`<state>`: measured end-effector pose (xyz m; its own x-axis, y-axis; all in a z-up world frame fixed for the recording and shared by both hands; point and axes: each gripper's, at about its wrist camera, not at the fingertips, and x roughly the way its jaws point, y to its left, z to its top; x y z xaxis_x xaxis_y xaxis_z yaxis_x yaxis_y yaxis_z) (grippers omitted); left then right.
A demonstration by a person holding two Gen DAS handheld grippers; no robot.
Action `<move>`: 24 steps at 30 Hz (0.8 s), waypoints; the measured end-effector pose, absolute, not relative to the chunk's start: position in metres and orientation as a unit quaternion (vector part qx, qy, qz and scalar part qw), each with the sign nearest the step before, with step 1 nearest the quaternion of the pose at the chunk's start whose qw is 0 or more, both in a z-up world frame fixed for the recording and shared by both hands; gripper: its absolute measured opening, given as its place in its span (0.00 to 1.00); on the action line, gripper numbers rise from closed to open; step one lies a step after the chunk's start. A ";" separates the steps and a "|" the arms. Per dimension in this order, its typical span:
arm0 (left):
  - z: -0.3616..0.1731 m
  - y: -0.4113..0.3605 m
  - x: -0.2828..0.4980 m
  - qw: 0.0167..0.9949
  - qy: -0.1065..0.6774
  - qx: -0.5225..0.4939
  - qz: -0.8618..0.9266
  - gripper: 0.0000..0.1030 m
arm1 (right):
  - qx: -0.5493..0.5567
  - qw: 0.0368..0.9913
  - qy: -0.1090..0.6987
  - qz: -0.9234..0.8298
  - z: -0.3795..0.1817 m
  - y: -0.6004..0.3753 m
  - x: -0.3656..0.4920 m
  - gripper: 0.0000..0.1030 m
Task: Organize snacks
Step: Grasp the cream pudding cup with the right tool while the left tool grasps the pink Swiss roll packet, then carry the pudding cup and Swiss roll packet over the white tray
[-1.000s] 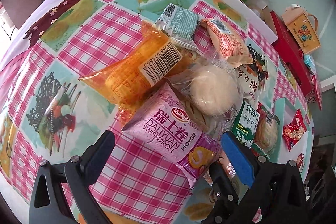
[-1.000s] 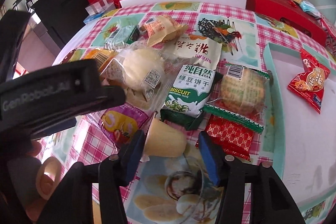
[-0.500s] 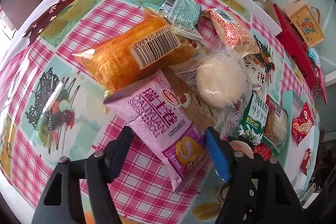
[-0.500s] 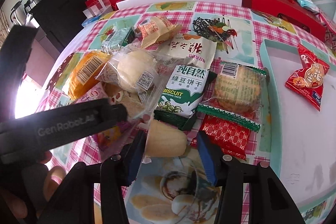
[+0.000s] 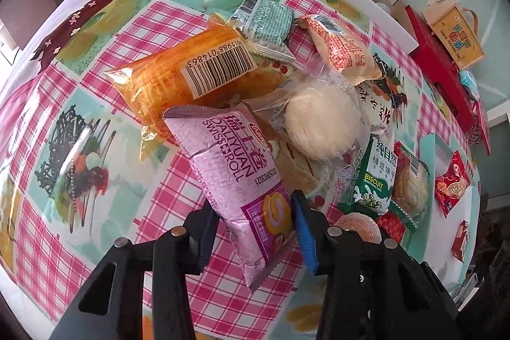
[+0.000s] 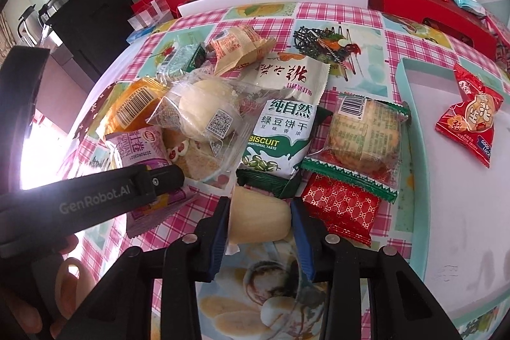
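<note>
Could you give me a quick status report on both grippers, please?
Left gripper shut on pink swiss roll pack. Right gripper shut on jelly cup. Snack pile close ahead.

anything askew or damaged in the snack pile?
No damage visible. The pale yellow jelly cup lies tipped on its side between the right gripper fingers; the snacks sit in an overlapping heap on the checked tablecloth.

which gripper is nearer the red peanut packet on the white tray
Right. The right gripper, shut on the jelly cup, sits just across the tray's teal rim from the red peanut packet. The left gripper is farther, over at the pile holding the purple swiss roll.
</note>
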<state>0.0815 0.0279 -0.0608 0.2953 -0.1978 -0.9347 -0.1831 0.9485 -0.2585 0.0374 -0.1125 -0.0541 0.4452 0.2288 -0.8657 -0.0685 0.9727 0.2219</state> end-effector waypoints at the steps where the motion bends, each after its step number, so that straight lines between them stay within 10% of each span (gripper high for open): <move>1: -0.060 0.028 0.080 0.788 0.593 -0.163 -0.009 0.45 | 0.079 0.847 0.518 0.089 -0.053 -0.113 0.037 0.39; 24: -0.001 0.032 0.056 0.824 0.531 -0.192 -0.049 0.44 | 0.127 0.862 0.487 0.057 -0.013 -0.156 0.018 0.39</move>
<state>0.0563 0.0316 -0.0014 0.4303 -0.2845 -0.8567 -0.1236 0.9215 -0.3681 0.0182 -0.1561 -0.0132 0.5194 0.2212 -0.8254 0.0253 0.9615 0.2736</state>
